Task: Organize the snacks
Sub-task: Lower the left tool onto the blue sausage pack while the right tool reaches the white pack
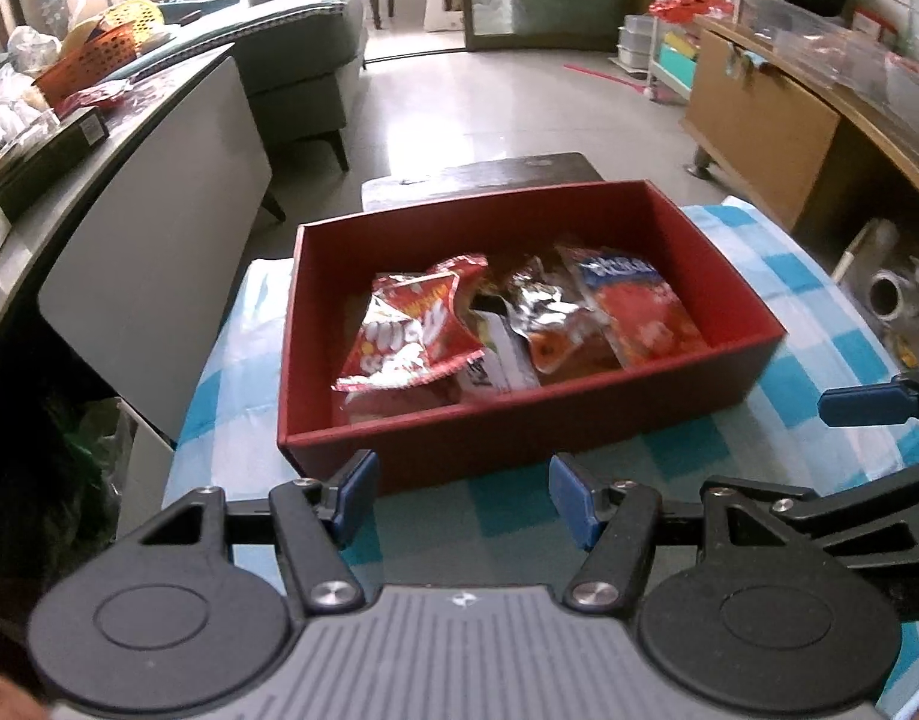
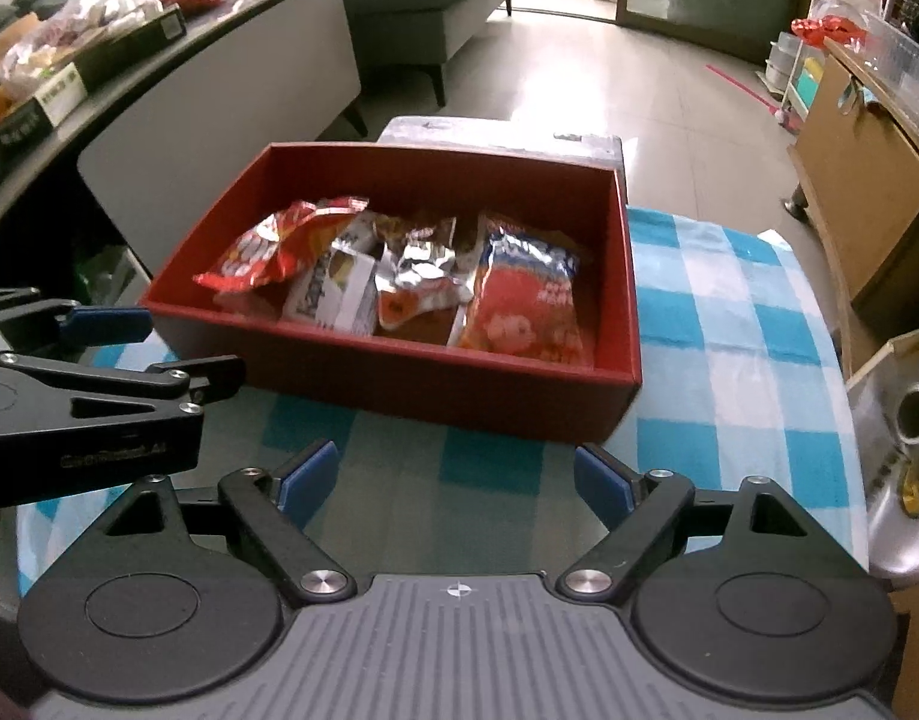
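A red open box [image 1: 741,306] [image 2: 630,312] sits on a blue-and-white checked cloth [image 1: 771,258] [image 2: 729,312]. Inside lie several snack packets: a red one [image 1: 405,336] [image 2: 279,246], a white carton [image 1: 495,360] [image 2: 333,294], a silver foil pack [image 1: 549,312] [image 2: 423,276] and an orange-red bag [image 1: 639,312] [image 2: 525,306]. My left gripper [image 1: 462,495] hovers in front of the box's near wall, open, nothing between its blue pads. My right gripper [image 2: 453,480] is open and empty too, just short of the box. Each gripper shows at the edge of the other's view.
A grey counter [image 1: 159,192] with bags, trays and an orange basket [image 1: 99,54] runs along the left. A dark stool [image 1: 489,174] stands behind the box. A wooden cabinet [image 1: 771,120] and a foil roll [image 2: 915,414] are on the right. A sofa [image 1: 303,48] lies beyond.
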